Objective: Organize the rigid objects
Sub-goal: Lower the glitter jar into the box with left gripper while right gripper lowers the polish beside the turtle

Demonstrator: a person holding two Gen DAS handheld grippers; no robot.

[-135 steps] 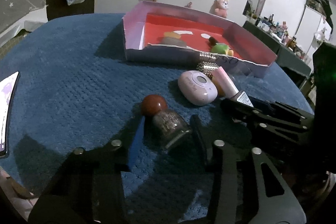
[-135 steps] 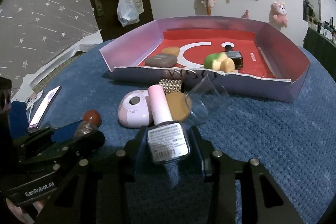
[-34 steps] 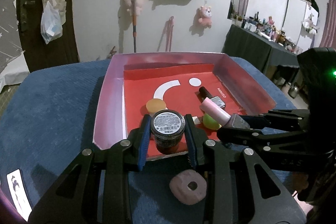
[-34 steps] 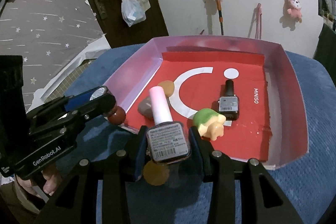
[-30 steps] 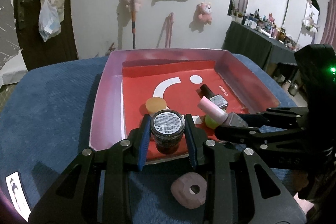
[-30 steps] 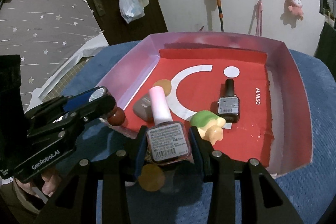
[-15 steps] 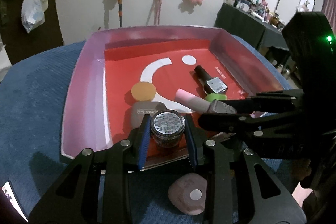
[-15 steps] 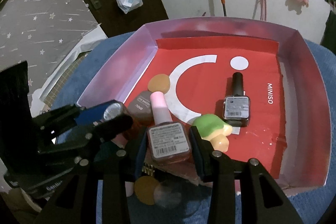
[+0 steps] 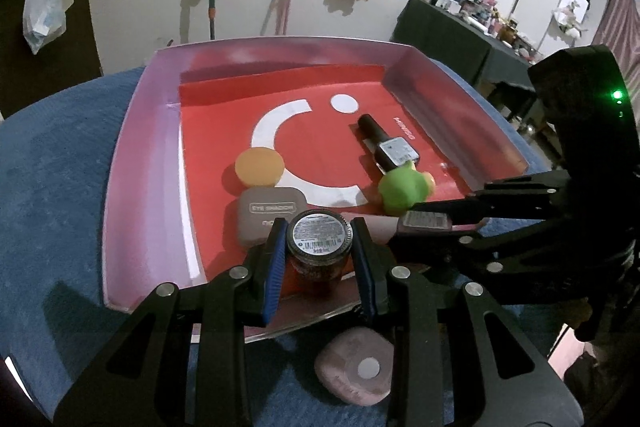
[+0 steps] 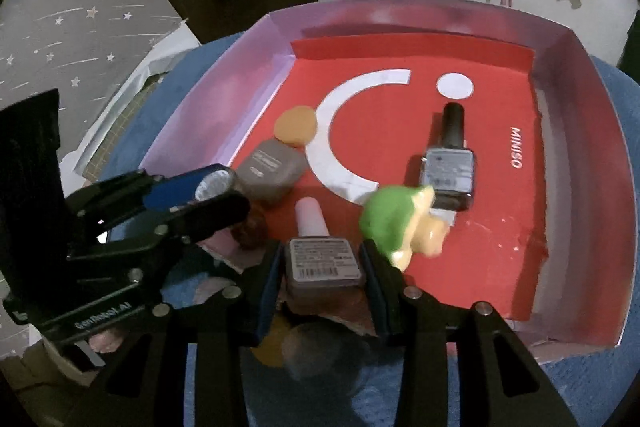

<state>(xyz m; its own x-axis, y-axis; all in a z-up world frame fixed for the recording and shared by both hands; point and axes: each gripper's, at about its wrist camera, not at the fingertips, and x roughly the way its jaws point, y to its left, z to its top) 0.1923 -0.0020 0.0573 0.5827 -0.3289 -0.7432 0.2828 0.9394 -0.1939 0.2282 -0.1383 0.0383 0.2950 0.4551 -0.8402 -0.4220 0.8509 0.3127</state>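
- Holding, in our left gripper (image 9: 320,247): a round glass nail-polish bottle with a dark red cap (image 9: 319,249), base label toward the camera, clamped between the blue-lined jaws just over the near edge of the pink-walled cardboard tray with a red floor (image 9: 144,155).
- Our right gripper (image 10: 322,263): jaws closed on a square nail-polish bottle with a pale pink cap (image 10: 320,255), barcode label facing us, cap pointing into the tray (image 10: 580,131), bottle above the near wall.
- Inside the tray: a grey eye-shadow compact (image 9: 270,213), a round orange disc (image 9: 259,169), a green-and-yellow toy figure (image 10: 400,223), and a black-capped square polish bottle (image 10: 450,163) lying flat.
- Outside the tray, on the blue textured cloth (image 9: 52,187): a pink rounded-square case (image 9: 354,367), just beside the near wall and below our left jaws.
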